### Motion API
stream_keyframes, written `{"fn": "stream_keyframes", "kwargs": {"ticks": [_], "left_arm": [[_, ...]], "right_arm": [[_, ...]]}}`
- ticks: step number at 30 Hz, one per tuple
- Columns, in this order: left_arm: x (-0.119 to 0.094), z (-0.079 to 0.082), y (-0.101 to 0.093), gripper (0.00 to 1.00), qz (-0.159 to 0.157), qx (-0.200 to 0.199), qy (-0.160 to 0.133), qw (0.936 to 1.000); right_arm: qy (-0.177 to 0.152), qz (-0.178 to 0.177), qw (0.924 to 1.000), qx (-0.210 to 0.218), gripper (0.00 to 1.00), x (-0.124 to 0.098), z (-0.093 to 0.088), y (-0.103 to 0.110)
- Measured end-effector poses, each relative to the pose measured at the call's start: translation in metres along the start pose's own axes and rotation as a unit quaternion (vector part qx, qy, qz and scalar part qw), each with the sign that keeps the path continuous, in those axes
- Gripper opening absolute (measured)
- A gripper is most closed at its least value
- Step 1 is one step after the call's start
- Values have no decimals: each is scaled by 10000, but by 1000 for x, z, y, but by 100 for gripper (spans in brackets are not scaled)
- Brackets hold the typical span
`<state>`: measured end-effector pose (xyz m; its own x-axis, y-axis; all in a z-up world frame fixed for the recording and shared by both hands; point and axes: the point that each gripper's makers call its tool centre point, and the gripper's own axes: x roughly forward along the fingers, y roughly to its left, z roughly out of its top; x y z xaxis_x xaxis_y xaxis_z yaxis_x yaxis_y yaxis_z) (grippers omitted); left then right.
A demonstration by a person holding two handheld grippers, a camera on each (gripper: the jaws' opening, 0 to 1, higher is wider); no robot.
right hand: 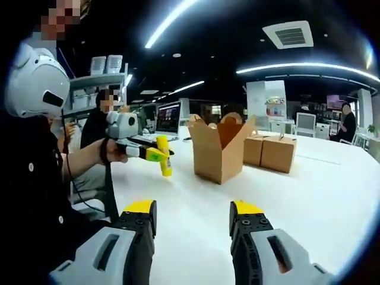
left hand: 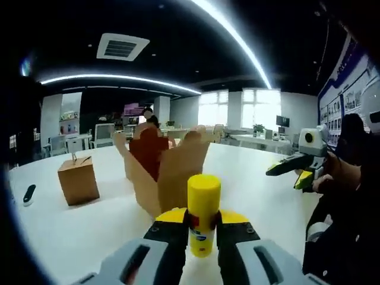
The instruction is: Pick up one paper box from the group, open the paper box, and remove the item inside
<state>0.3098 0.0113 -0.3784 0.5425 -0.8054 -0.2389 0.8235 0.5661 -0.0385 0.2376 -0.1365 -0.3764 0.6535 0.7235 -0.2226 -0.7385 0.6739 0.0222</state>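
Overhead, strip lights (left hand: 237, 41); white table (right hand: 332, 196), office room.

An open brown paper box (left hand: 169, 172) stands upright near the middle of the white table (left hand: 77, 237), flaps raised. A yellow-capped bottle (left hand: 203, 214) is out of it, upright. Closed brown boxes (right hand: 270, 152) sit behind, toward the far edge.
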Motion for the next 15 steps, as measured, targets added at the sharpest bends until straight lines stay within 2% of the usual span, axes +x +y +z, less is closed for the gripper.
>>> {"fn": "stream_keyframes", "kwargs": {"ticks": [8,15], "left_arm": [[24,6,-23,20,-342,23,-10,9994],[36,-1,-32,20,-446,58,87,9990]], "right_arm": [[-87,-93,9999,50,49,-5,2,-4],[-119,-87,9999,70,49,-4,2,-3]]}}
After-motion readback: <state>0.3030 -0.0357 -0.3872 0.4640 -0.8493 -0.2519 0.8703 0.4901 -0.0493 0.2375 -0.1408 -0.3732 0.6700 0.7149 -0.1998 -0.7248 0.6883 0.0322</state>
